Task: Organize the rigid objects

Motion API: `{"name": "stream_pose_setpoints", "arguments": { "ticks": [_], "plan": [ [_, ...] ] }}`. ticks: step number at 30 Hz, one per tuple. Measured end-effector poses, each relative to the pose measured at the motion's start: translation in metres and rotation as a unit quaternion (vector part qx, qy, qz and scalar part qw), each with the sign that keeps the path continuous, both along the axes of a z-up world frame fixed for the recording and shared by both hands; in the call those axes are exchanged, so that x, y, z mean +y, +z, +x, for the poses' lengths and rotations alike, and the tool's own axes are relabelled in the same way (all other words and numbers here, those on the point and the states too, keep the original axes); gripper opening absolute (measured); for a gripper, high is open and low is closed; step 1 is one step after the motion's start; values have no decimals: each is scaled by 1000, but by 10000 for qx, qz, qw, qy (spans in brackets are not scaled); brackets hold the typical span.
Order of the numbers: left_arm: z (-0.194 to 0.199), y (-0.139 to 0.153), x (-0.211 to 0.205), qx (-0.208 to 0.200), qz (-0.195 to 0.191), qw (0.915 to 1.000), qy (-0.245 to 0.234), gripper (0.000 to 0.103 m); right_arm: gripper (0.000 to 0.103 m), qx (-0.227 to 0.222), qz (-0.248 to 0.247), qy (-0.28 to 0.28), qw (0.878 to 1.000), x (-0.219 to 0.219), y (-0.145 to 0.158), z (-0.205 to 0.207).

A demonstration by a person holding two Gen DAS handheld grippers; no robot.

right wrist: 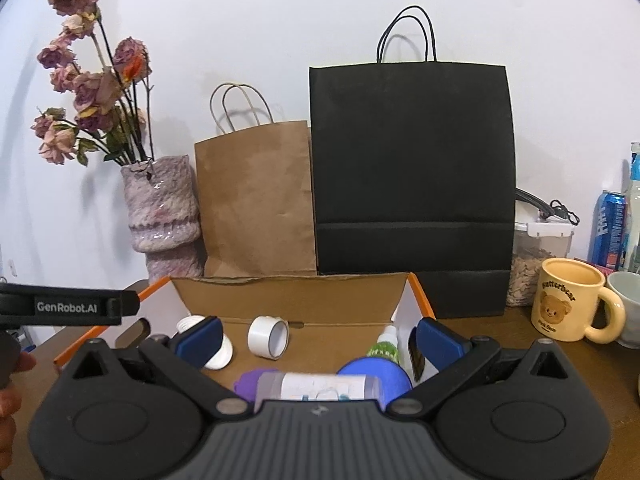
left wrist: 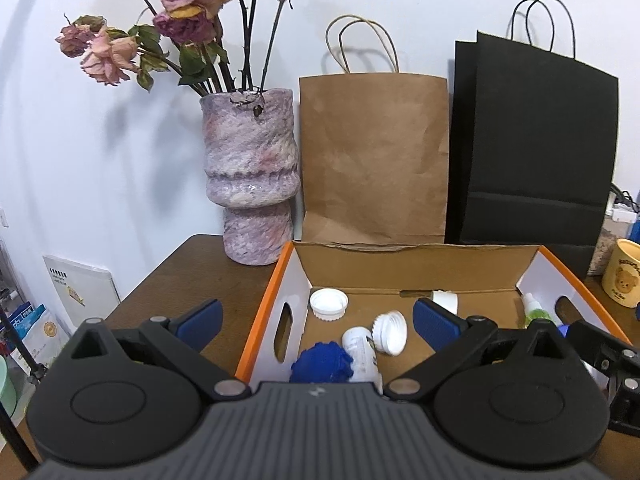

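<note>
An open cardboard box with orange edges (left wrist: 264,308) (right wrist: 400,292) sits on the brown table. In the left wrist view it holds a white lid (left wrist: 329,303), a white jar (left wrist: 390,332), a white bottle (left wrist: 362,354) and a blue crinkled object (left wrist: 320,364). In the right wrist view it holds a roll of white tape (right wrist: 269,336), a green spray bottle (right wrist: 386,346), a clear bottle with a purple cap (right wrist: 312,386) and a blue round object (right wrist: 384,372). My left gripper (left wrist: 318,322) is open and empty above the box's left side. My right gripper (right wrist: 320,338) is open and empty above the box.
A pink vase of dried roses (left wrist: 250,176), a brown paper bag (left wrist: 374,156) and a black paper bag (right wrist: 412,176) stand behind the box. A yellow bear mug (right wrist: 572,306), a blue can (right wrist: 608,228) and a clear container (right wrist: 536,256) stand to the right.
</note>
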State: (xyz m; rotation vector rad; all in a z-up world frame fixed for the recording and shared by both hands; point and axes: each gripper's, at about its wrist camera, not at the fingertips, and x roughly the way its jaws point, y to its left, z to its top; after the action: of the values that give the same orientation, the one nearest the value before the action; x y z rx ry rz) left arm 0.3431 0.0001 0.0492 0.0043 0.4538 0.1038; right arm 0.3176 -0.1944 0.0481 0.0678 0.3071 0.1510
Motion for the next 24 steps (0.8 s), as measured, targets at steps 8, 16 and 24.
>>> {"name": "stream_pose_setpoints", "arguments": {
  "ticks": [8, 16, 24],
  "plan": [
    [-48, 9, 3, 25, -16, 10000, -72, 103, 103, 95, -47, 113, 9999, -3, 8, -45],
    [-99, 12, 9, 170, -39, 9998, -72, 103, 103, 179, -65, 120, 9997, -9, 16, -95],
    [-153, 6, 12, 396, -15, 9992, -96, 103, 103, 396, -154, 192, 9989, -11, 13, -145]
  ]
}}
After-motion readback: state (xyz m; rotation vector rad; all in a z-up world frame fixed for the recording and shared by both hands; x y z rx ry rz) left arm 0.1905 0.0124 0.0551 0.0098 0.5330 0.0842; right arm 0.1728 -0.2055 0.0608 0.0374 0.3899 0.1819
